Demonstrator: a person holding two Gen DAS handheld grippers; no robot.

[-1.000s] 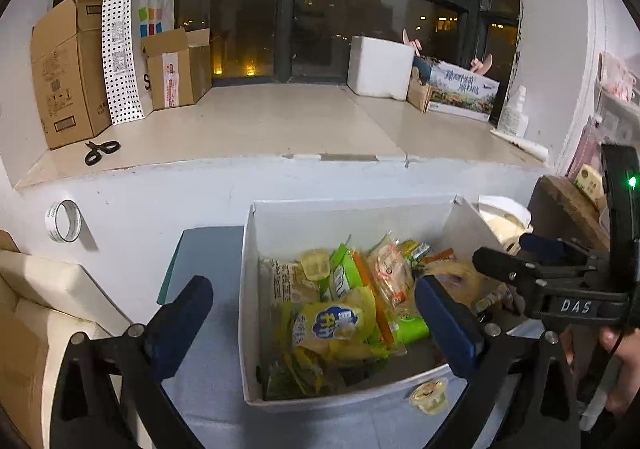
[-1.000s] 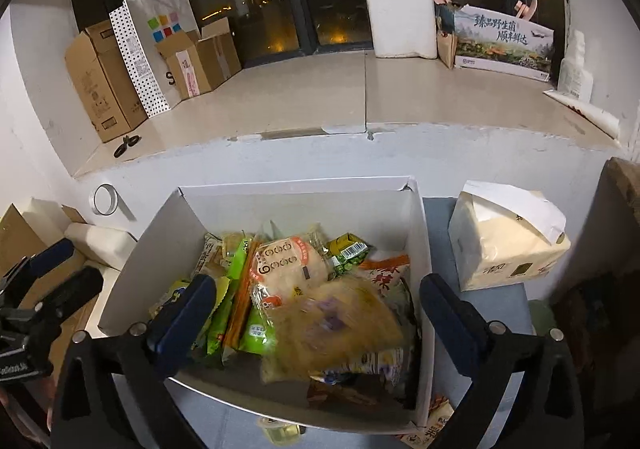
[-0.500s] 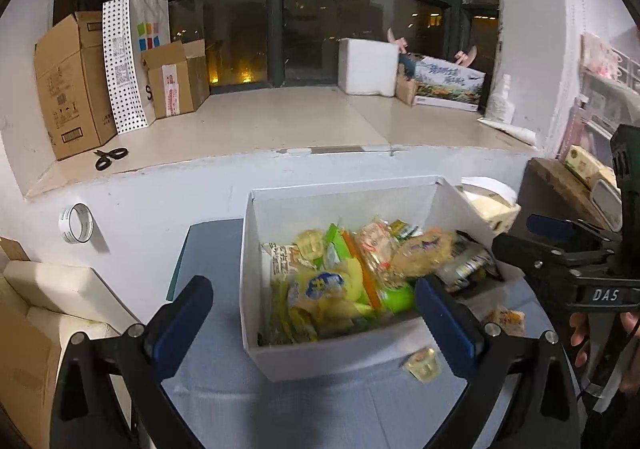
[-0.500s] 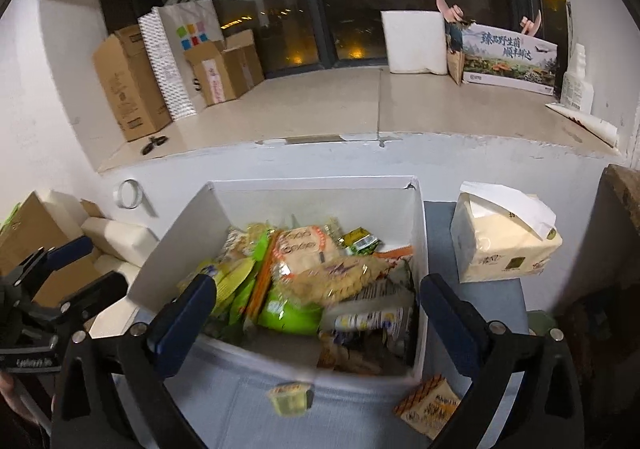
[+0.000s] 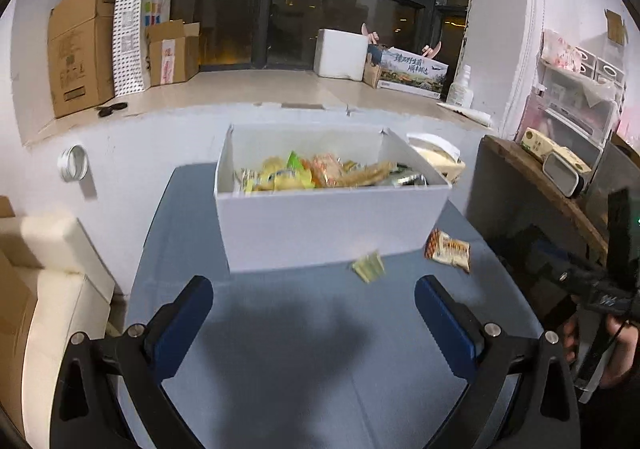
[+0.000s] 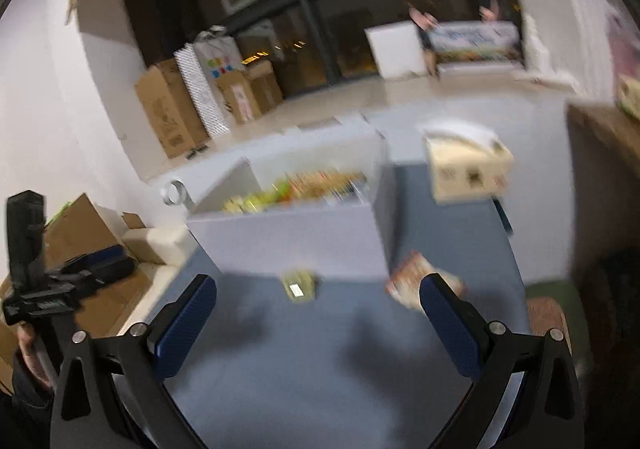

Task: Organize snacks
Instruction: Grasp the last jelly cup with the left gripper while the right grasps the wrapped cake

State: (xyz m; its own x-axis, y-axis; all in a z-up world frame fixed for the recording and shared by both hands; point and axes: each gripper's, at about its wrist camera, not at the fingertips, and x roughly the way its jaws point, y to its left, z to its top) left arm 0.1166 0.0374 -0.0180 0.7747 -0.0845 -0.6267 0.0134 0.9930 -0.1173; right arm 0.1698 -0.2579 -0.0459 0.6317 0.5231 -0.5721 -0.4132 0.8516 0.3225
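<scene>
A white box [image 5: 320, 225] full of snack packets [image 5: 312, 175] stands on the blue table [image 5: 304, 349]; it shows blurred in the right wrist view [image 6: 296, 241]. Two packets lie on the table in front of it: a small yellow-green one [image 5: 369, 267] [image 6: 298, 286] and an orange-and-white one [image 5: 447, 250] [image 6: 408, 281]. My left gripper [image 5: 314, 313] is open and empty, back from the box. My right gripper [image 6: 318, 317] is open and empty, with its right finger just in front of the orange packet.
A tissue box [image 6: 466, 165] stands to the right of the snack box. A wooden shelf edge [image 5: 536, 185] is at the right. A tape roll [image 5: 73, 168] hangs on the white wall. Cardboard boxes [image 5: 80, 49] and a paper bag stand on the ledge behind.
Both grippers have pulled back and down from over the box, so its front wall now faces them. The right wrist view has swung and is blurred.
</scene>
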